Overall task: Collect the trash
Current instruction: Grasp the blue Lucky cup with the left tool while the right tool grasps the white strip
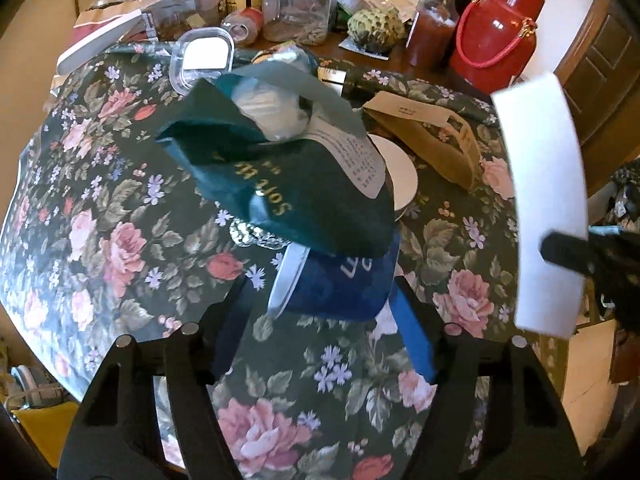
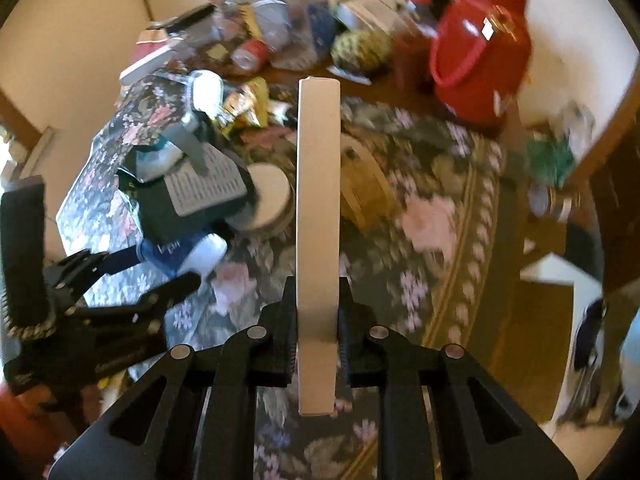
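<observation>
My left gripper [image 1: 320, 312] is shut on a blue can [image 1: 344, 280]; a dark green bag [image 1: 288, 184] with crumpled wrappers in its mouth hangs over the can, above the floral tablecloth [image 1: 100, 208]. The right wrist view shows the same can [image 2: 180, 254] and green bag [image 2: 188, 200] at the left, with my left gripper [image 2: 132, 276] on the can. My right gripper [image 2: 318, 328] is shut on a flat white foam block [image 2: 318, 208], held upright on edge. That block [image 1: 548, 200] appears at the right of the left wrist view.
A brown paper bag [image 1: 432, 140] and a round white lid [image 1: 400, 176] lie behind the green bag. A clear plastic tub [image 1: 204, 56], jars, a red sauce bottle [image 1: 436, 16] and a red flask [image 1: 496, 36] crowd the table's far side. A wooden door [image 1: 600, 60] stands at right.
</observation>
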A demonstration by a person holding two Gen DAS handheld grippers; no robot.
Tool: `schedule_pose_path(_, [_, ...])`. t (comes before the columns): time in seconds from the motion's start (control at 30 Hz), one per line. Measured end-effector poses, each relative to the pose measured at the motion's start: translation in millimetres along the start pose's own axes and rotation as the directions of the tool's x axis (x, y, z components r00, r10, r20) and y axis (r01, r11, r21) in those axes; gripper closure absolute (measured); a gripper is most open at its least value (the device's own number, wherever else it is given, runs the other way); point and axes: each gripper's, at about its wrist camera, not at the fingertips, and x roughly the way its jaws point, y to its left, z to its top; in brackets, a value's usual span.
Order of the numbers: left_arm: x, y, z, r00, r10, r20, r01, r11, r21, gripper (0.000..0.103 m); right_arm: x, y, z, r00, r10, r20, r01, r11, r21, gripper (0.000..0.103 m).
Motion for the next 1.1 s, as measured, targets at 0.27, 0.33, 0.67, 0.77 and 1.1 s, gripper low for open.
schedule_pose_path(0.27, [-4,2,-5,1.0,-0.024,0.002,0.024,1.0,-0.002,0.059,19,-6,-17,0.994,0.005,-0.106,-0.002,1.0,0.025,0.088])
schedule_pose_path(0.33, [-9,4,-7,0.999,-0.052,-0.003,0.052,0.999,-0.003,0.06,21,-6,-15,0.994,0.005,-0.107,-0.002,1.0,0.023,0.088])
schedule_pose_path(0.67, [-29,24,-29,0.995,-0.093,-0.018,0.092,0.993,-0.072,0.06,48,-6,-4,0.991,-0.008,-0.132,0.016,0.998,0.064,0.087])
schedule_pose_path(0.77, [-34,30,-36,0.996,-0.087,-0.014,0.085,0.993,-0.083,0.06,49,-2,-4,0.993,-0.012,-0.114,0.02,0.998,0.065,0.088])
schedule_pose_path(1.1, [-94,45,-36,0.989,-0.089,0.121,0.095,0.994,-0.05,0.06,1,11,-12,1.0,-0.011,0.017,0.009,0.994,0.111,0.088])
